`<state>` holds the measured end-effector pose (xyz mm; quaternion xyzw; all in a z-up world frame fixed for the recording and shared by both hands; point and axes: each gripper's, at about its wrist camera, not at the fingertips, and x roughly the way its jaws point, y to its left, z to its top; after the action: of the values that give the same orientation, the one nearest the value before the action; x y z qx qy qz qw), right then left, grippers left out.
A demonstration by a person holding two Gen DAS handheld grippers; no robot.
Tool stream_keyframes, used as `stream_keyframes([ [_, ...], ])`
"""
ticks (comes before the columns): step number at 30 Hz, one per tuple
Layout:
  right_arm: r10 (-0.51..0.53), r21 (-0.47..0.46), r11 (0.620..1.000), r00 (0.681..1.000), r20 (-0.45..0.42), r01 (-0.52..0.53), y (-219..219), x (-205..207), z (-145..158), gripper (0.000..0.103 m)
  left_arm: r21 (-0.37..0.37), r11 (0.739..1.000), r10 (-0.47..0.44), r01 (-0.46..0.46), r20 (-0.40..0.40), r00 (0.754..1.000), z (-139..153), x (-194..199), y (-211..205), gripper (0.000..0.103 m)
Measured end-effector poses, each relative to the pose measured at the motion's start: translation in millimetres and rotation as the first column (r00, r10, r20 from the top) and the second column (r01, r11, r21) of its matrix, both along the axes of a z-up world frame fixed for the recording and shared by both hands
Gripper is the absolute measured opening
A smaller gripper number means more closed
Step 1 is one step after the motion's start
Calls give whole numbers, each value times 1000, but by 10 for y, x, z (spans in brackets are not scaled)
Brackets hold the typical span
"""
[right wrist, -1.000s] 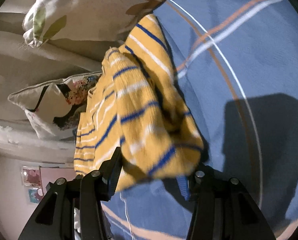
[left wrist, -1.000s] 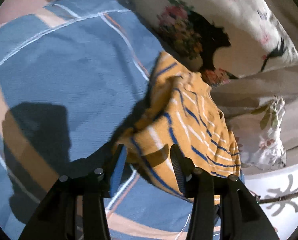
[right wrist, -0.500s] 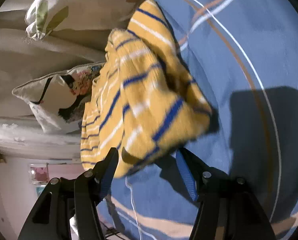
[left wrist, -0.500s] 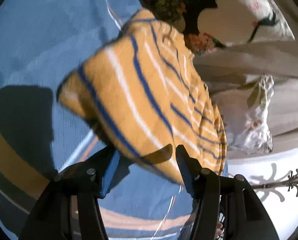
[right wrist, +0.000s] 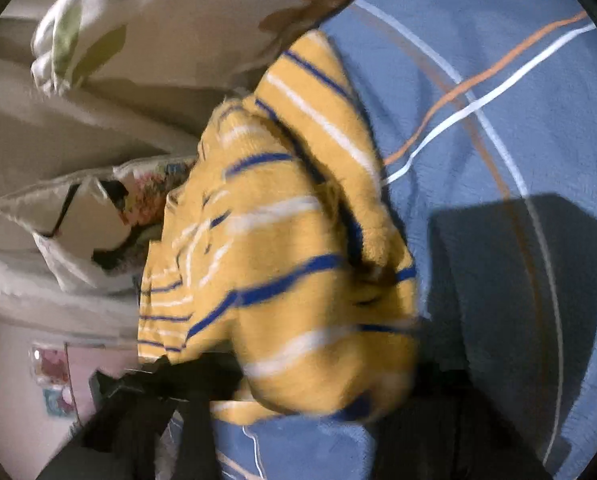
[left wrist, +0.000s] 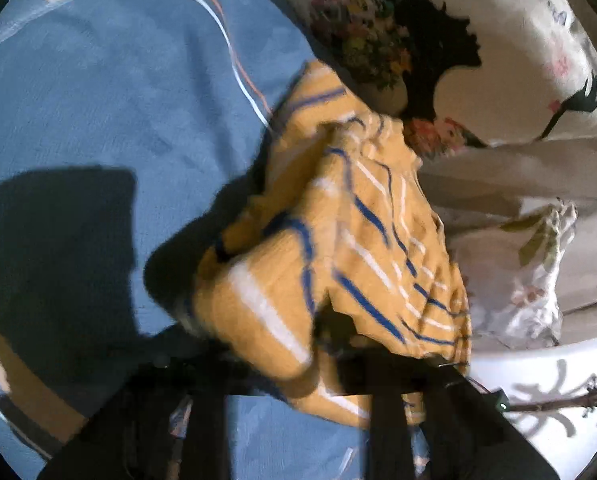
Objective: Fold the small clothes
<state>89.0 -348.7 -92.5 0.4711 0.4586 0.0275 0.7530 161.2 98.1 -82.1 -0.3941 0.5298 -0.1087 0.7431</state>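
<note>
Blue bedding (left wrist: pixel 98 112) with thin white and orange lines forms the work surface; floral pillows (left wrist: pixel 478 40) lie along its far side.

1. Nearest the left wrist camera, the left gripper (left wrist: pixel 294 364) has just been closing. Its jaws now stand nearly together, and a fold of the yellow striped garment (left wrist: pixel 338 240) bulges up between them, so it reads as clamped on the cloth. Blur hides the pads themselves.
2. Nearest the right wrist camera, the right gripper (right wrist: pixel 318 392) has likewise just been closing and appears to pinch another bunched edge of the same garment (right wrist: pixel 282 248).
3. Beyond both grippers, the garment runs across the bedding toward the pillows, its far end just beside them.

Step in hand, as judged: grasping 2 edges of the garment to begin a fold; no tidy fold is visible yet.

Next move calls for lifting both edges together at equal height, keeping the cloth taut, then carrying them over the far portion. Uneven pull would likely skew the fold.
</note>
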Motion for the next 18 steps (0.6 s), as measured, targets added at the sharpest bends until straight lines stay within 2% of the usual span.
stream_keyframes([
  [4, 14, 23, 1000, 999, 50, -16, -77, -93, 173, 15, -11, 1000, 26, -26, 32, 999, 171, -120, 17, 12],
  [9, 41, 32, 998, 994, 100, -44, -197, -312, 432, 13, -36, 998, 44, -42, 50, 998, 369, -383, 64, 9],
  [14, 43, 84, 995, 996, 80, -49, -350, -645, 414, 13, -36, 998, 48, -47, 37, 998, 388, -756, 90, 8],
  [18, 46, 115, 992, 998, 52, -52, -299, -929, 330, 13, 0, 999, 48, -48, 45, 998, 377, -1081, 63, 7],
])
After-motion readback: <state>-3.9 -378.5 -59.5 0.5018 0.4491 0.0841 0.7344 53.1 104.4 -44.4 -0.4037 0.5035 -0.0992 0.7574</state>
